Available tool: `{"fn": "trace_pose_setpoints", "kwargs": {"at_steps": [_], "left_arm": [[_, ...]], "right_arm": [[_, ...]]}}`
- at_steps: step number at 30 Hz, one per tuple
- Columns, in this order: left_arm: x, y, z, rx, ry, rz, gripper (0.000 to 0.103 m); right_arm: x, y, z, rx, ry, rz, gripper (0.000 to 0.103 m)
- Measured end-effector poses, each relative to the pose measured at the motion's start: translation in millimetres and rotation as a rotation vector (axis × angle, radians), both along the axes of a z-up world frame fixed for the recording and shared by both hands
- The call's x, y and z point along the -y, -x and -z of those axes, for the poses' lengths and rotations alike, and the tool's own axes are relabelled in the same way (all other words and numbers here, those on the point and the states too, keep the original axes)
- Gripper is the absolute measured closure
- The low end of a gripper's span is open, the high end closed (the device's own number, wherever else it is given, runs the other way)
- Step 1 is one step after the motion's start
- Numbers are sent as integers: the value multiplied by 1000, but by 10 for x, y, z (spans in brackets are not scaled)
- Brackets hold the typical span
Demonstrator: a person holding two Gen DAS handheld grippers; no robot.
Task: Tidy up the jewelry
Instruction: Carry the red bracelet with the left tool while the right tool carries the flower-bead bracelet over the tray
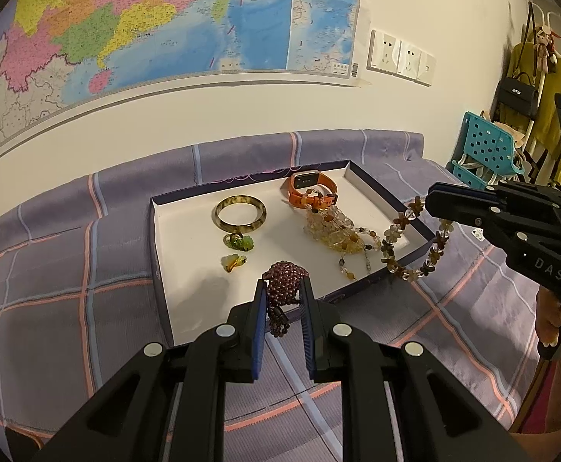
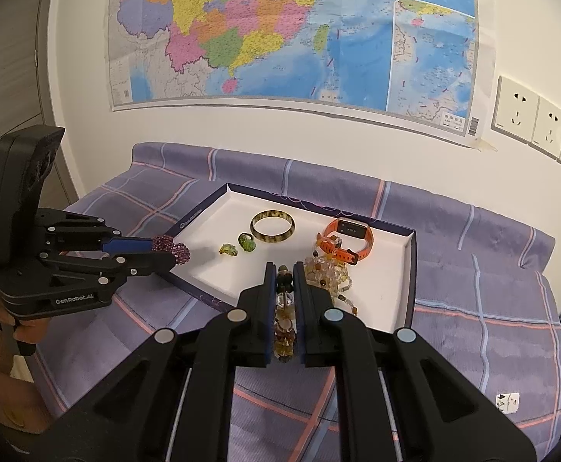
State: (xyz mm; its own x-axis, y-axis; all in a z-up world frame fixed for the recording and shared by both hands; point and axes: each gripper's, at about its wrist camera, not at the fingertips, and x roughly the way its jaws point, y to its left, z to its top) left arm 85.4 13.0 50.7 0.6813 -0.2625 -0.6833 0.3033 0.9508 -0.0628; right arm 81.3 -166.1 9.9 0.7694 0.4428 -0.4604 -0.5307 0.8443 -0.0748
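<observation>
Both hand-held grippers tilt downward over the tray (image 1: pixel 157 231), each clamping beads.

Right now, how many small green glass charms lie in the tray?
2: one green charm just in front of the bangle, and a yellower charm nearer the camera. Others might hide under the bead pile.

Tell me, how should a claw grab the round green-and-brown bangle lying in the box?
Come from above and pinch one side of the bangle rim, one finger inside the ring, one outside. It lies flat on the box floor, so its hole is open upward; its near-left side looks clearest.
</observation>
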Motion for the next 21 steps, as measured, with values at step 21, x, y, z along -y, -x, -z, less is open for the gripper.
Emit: {"fn": "trace_pose_setpoints", "kwargs": {"at_steps": [21], "left_arm": [[-23, -91, -8, -4, 0, -15, 88]], "right_arm": [[-58, -98, -67, 5, -7, -4, 94]]}}
